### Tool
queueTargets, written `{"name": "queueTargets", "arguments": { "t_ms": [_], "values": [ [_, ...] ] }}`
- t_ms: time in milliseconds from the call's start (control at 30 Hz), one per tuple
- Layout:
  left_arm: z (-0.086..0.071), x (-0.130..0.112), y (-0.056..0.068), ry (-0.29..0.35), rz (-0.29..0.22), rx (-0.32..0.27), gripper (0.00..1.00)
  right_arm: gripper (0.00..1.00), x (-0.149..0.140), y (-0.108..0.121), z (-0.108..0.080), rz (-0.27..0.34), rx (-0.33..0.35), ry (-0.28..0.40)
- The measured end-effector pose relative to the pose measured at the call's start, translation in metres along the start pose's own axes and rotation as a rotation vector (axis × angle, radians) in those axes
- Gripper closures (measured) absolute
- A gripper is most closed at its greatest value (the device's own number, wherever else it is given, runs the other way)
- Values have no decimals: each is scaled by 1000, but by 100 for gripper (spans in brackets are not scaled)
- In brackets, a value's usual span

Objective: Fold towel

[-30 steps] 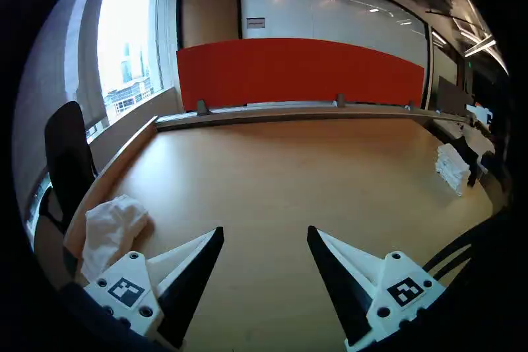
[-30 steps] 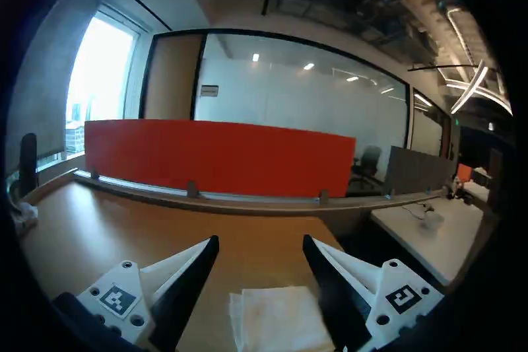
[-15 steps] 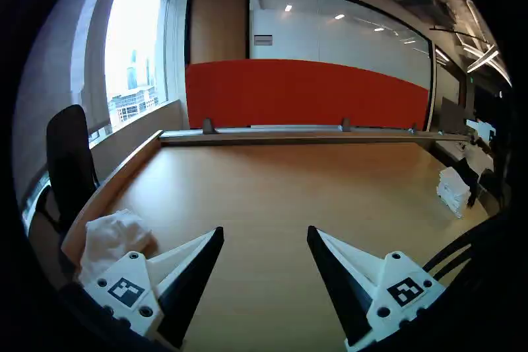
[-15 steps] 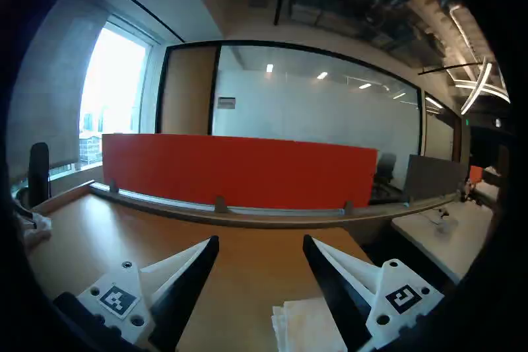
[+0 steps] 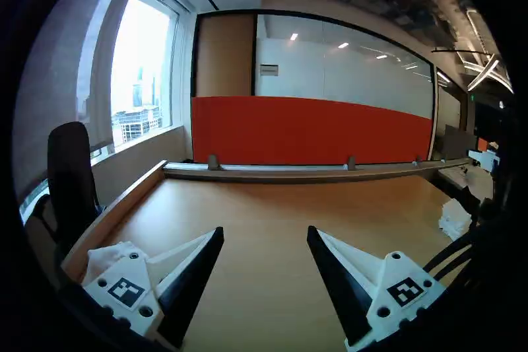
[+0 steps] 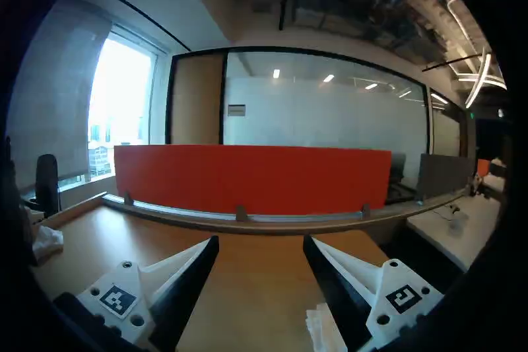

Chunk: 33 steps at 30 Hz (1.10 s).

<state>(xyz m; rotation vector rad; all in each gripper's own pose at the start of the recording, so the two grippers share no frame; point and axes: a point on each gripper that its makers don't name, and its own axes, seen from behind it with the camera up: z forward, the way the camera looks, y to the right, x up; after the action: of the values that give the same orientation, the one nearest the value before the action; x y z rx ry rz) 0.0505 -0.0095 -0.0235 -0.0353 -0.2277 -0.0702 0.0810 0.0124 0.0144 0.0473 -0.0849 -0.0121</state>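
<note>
Wooden desk (image 5: 277, 220): one crumpled towel (image 5: 105, 256), one folded stack (image 5: 455, 218).

A white crumpled towel (image 5: 105, 257) lies bunched and unfolded on the wooden desk (image 5: 277, 220), at the lower left of the left gripper view, close to the desk's edge. It also shows as a small rumpled heap at the left edge of the right gripper view (image 6: 47, 242). A white folded stack (image 5: 455, 217) lies flat with neat layered edges at the right of the left gripper view, well apart from it. One corner of that stack shows at the bottom of the right gripper view (image 6: 322, 327).
</note>
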Motion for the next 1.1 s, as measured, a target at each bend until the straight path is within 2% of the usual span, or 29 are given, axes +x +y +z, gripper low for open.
{"name": "queueTargets", "arguments": {
  "t_ms": [400,867,1100],
  "values": [
    [14,44,-7,99,31,21,6,1,7,-15,4,43,-10,13],
    [25,51,-1,135,29,11,6,1,21,-23,5,43,-25,26],
    [29,44,-4,143,25,21,6,1,32,-35,-1,33,-17,33]
  ]
}}
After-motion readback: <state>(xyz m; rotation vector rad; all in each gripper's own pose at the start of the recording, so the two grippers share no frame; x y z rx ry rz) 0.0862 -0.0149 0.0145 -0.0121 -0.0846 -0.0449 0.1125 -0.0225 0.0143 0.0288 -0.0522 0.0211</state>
